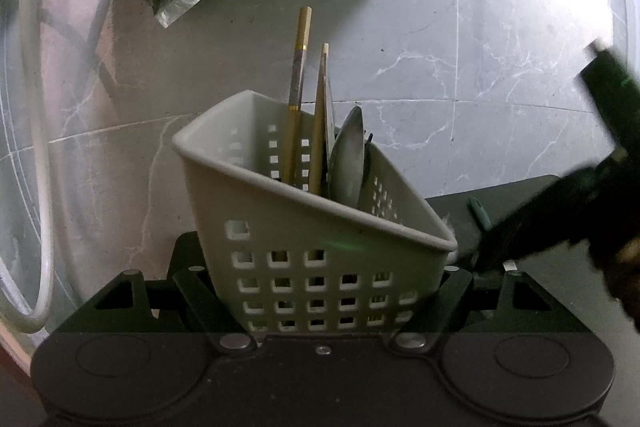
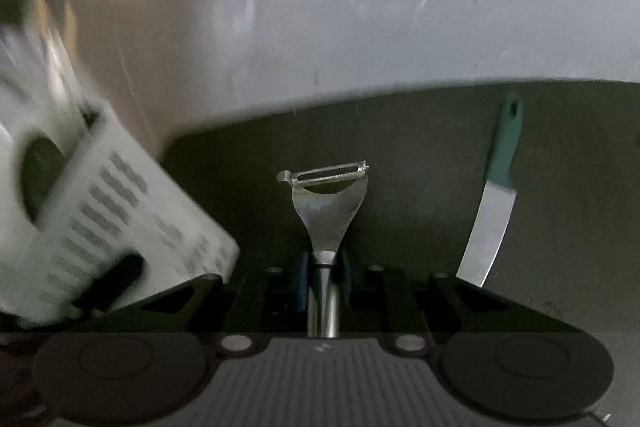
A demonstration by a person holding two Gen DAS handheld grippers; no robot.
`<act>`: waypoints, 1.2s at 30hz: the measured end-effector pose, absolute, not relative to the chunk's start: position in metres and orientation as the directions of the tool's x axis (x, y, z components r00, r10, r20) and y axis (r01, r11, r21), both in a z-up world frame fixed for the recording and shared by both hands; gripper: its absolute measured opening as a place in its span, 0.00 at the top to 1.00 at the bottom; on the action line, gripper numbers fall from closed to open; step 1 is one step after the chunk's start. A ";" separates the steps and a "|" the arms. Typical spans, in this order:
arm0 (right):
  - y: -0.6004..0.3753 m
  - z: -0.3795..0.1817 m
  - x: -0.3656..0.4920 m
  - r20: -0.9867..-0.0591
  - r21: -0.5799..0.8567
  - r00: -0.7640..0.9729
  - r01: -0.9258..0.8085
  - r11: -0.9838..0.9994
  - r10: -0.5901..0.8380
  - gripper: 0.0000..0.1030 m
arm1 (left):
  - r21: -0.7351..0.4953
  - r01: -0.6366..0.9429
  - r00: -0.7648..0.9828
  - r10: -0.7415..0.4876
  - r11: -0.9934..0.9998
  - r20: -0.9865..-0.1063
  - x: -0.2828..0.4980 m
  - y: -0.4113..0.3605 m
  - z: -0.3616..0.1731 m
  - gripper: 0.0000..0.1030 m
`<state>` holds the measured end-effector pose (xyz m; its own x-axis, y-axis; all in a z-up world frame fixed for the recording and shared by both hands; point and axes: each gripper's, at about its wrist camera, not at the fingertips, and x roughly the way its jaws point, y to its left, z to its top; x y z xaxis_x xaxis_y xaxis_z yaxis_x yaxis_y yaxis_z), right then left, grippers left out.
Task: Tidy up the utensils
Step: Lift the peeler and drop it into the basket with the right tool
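While my left gripper [image 1: 320, 291] clamps the tilted white perforated plastic caddy [image 1: 304, 227], my right gripper [image 2: 324, 287] pinches the steel Y-peeler [image 2: 326, 203] by its handle above the dark mat [image 2: 420, 147]; I should lower it blade-up, clear of the chopsticks [image 1: 298, 99].

Chopsticks [image 1: 297, 99] and spoon [image 1: 349, 159] stand in the basket [image 1: 320, 267]; knife [image 2: 494, 199] lies right of peeler [image 2: 328, 203].
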<state>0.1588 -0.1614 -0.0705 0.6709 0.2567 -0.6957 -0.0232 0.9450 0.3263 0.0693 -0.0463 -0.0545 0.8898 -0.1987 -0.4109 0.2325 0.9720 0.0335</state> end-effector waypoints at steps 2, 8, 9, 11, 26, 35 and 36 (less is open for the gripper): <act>-0.168 -0.050 0.145 -0.579 0.366 0.766 -0.064 0.928 0.281 0.82 | 0.035 0.235 0.889 -0.200 0.971 -0.411 0.070 -0.046 -0.055 0.22; -0.160 0.022 0.099 -0.070 0.424 0.894 -0.375 0.825 0.442 0.82 | 0.038 0.245 0.888 -0.208 0.969 -0.410 0.070 -0.044 -0.055 0.22; -0.154 0.030 0.098 -0.018 0.417 0.884 -0.419 0.807 0.468 0.82 | 0.040 0.245 0.887 -0.208 0.969 -0.412 0.070 -0.044 -0.055 0.22; -0.143 0.036 0.104 0.050 0.412 0.854 -0.490 0.768 0.518 0.81 | 0.041 0.245 0.887 -0.207 0.969 -0.413 0.070 -0.044 -0.055 0.22; -0.091 -0.025 0.124 -0.116 0.295 0.745 -0.606 0.739 0.657 0.77 | 0.057 0.237 0.889 -0.193 0.970 -0.415 0.074 -0.049 -0.055 0.23; -0.154 -0.006 0.101 -0.115 0.326 0.799 -0.530 0.782 0.590 0.13 | 0.054 0.237 0.891 -0.195 0.970 -0.410 0.069 -0.048 -0.059 0.24; -0.169 -0.005 0.101 -0.131 0.332 0.834 -0.472 0.817 0.536 0.08 | 0.055 0.236 0.890 -0.194 0.970 -0.412 0.069 -0.049 -0.059 0.24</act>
